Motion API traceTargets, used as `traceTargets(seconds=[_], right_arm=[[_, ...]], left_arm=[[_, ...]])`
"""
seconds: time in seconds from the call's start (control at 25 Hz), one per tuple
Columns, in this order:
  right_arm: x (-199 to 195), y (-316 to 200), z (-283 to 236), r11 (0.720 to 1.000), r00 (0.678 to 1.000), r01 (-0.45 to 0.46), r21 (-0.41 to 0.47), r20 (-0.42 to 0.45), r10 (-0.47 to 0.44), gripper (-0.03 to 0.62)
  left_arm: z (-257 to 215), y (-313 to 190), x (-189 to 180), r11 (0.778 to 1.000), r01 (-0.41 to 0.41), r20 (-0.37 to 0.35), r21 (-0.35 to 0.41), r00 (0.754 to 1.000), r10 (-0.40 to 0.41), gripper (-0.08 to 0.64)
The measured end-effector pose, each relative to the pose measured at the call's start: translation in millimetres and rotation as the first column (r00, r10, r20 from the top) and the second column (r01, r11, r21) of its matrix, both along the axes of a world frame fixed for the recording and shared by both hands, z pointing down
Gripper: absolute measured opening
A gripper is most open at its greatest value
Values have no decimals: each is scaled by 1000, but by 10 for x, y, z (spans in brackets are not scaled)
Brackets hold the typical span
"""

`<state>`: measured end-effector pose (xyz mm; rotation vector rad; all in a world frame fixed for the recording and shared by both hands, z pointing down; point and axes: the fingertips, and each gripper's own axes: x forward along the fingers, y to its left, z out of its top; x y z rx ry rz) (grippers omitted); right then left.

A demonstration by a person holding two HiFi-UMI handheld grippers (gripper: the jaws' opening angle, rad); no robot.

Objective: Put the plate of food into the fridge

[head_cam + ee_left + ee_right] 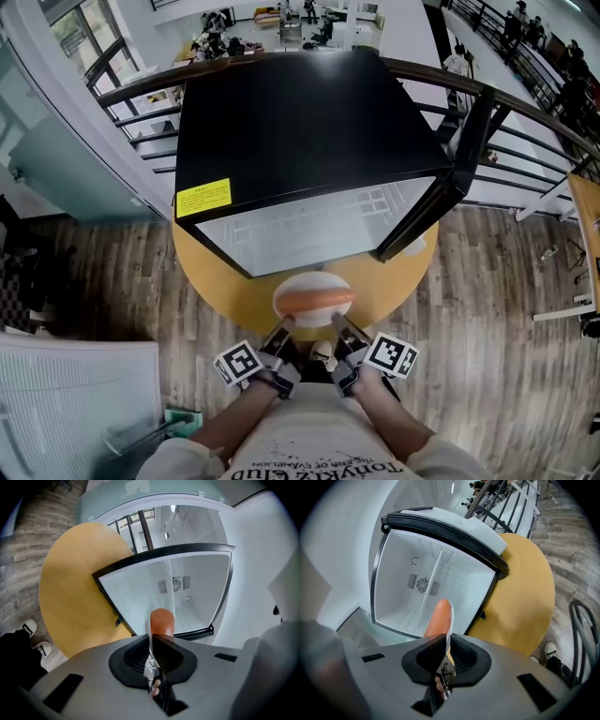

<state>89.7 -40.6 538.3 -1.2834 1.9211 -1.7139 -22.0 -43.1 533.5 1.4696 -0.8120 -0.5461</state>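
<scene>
The plate [312, 279] was clamped by the jaws of the left gripper [286, 324] and right gripper [337, 322] above the table's [211, 281] near edge. A level push into the open fridge [300, 122] seemed to be needed next.

A round yellow table [211, 281] fills the middle of the head view, and a wood-plank floor [497, 309] spreads out from it toward 3 and 9 o'clock. A black curved railing [422, 67] arcs from 10 o'clock to 2 o'clock. Beyond it, at 12 o'clock, a lower level with desks and small figures of people [281, 19] shows far below. A white ribbed panel [75, 403] lies at 8 o'clock. In the left gripper view a pair of white shoes [31, 627] stands on the floor at 8 o'clock, just beside the table's edge.
</scene>
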Motion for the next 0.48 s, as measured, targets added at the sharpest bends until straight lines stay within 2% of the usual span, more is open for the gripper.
traceTargets(seconds=[0.12,0.28,0.4,0.48], right_arm=[[-22,-64,37,1000,1000,-10,-10,-6,10,48],[-15,-202,128,1000,1000,-17,-8,-10,17,48],[6,-330,200,1000,1000,-18,-9,-15,18,48],[20,-419,239,1000,1000,-22,-9,-17,22,48]], left_arm=[[97,-53,-52,1000,-11,32,-23,999,12,34],[156,-213,-28,1000,-10,-22,-28,1000,10,32],[285,-315,-33,998,-5,-1,-56,1000,5,32],[315,-412,-9,999,1,-14,-54,1000,-2,32]])
